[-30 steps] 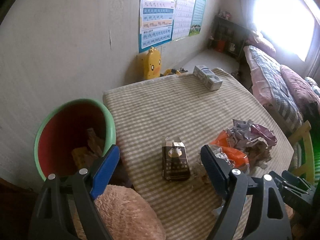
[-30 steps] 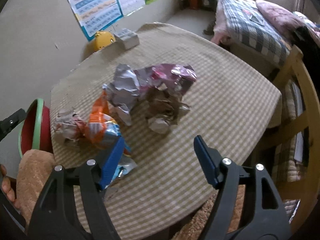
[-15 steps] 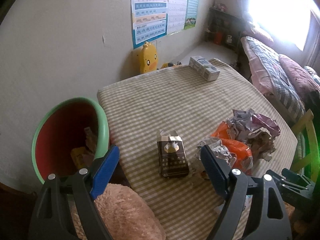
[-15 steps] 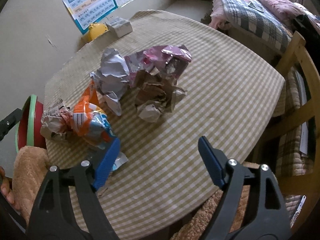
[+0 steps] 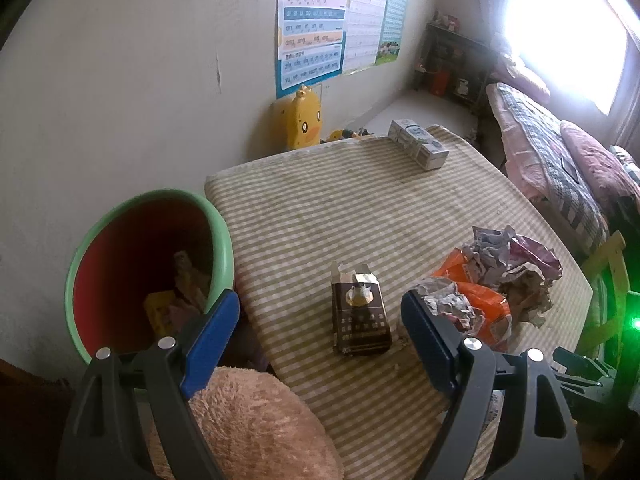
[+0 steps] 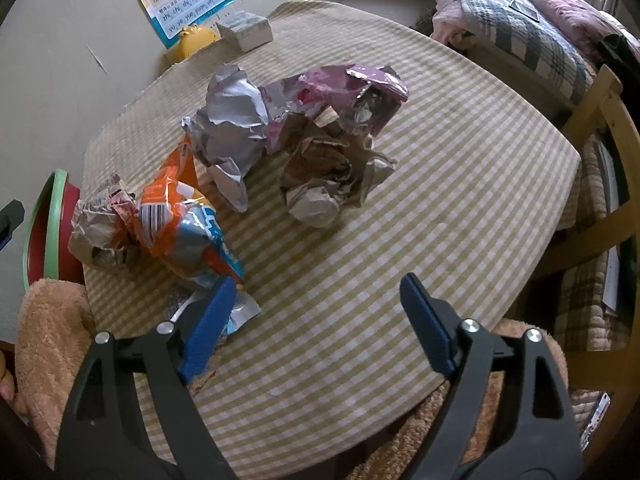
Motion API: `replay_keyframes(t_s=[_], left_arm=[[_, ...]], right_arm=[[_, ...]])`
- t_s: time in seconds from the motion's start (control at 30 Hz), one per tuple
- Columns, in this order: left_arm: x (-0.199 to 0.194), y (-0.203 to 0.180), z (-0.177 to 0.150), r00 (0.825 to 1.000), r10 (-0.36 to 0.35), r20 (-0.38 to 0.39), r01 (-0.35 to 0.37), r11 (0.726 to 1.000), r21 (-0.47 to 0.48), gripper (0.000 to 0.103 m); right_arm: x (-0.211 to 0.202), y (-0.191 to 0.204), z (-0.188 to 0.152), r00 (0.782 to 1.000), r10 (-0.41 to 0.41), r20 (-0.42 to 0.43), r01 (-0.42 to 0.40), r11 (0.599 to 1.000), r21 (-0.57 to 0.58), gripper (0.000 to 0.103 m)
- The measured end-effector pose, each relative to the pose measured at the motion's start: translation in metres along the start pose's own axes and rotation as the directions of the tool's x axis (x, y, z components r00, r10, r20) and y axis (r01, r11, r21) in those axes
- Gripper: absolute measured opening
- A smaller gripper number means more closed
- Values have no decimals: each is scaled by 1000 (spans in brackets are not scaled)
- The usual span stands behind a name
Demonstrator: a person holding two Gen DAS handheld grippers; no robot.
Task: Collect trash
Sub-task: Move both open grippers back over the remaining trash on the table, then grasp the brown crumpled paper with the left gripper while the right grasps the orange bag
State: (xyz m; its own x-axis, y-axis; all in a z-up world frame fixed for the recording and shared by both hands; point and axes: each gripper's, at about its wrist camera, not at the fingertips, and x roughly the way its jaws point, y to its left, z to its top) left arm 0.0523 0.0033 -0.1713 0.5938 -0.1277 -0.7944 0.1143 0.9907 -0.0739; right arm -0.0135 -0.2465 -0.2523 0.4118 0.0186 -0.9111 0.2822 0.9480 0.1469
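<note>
Both grippers are easing back and up from the table (image 5: 360,208) compared with a second ago: in the left wrist view the brown cigarette pack (image 5: 360,316) sits lower and smaller between the fingers, and more wall and poster show above. The left gripper (image 5: 320,320) is spread wide and holds nothing. The right gripper (image 6: 312,312) is just as wide and just as empty, and its view now takes in the whole trash heap. My read: nothing is being lifted yet, this is a pull-back to line up the next pick.

The pack lies flat near the table's near edge, just beside the crumpled wrapper (image 5: 448,304) and the orange snack bag (image 5: 484,308). The red bin (image 5: 148,200) with the green rim stands off the table's left edge, some rubbish already inside.

The left view alone shows the pack and the bin's contents. The right view alone lays out the heap towards the middle of the table: silver foil (image 6: 232,120), purple wrapper (image 6: 352,88), brown paper ball (image 6: 328,176), and the orange bag's blue end reaching under its left finger. There the bin is only a sliver of rim.
</note>
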Motion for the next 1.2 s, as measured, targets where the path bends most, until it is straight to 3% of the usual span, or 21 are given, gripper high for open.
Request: replay_keyframes(t_s=[0.4, 0.83, 0.9, 0.93, 0.97, 1.07, 1.2], left_arm=[[9, -15, -10, 999, -9, -36, 11, 999, 54, 79], [55, -80, -5, 985, -114, -130, 139, 969, 202, 79], [60, -85, -7, 981, -129, -147, 158, 967, 201, 69], [62, -86, -9, 977, -143, -158, 173, 966, 194, 49], [62, -86, -11, 975, -146, -166, 177, 966, 190, 43], [56, -82, -15, 980, -133, -147, 162, 964, 212, 33], [30, -61, -13, 991, -110, -72, 122, 974, 192, 29]], right_arm=[[3, -13, 3, 1000, 29, -6, -29, 998, 47, 83], [-6, -35, 7, 998, 46, 40, -51, 991, 127, 84], [-6, -35, 7, 998, 46, 42, -51, 991, 128, 84], [-7, -35, 7, 998, 46, 44, -51, 991, 127, 84], [-8, -35, 7, 998, 45, 46, -51, 991, 127, 84], [-12, -35, 9, 997, 44, 60, -51, 990, 128, 84], [-20, -29, 17, 994, 40, 97, -50, 993, 109, 84]])
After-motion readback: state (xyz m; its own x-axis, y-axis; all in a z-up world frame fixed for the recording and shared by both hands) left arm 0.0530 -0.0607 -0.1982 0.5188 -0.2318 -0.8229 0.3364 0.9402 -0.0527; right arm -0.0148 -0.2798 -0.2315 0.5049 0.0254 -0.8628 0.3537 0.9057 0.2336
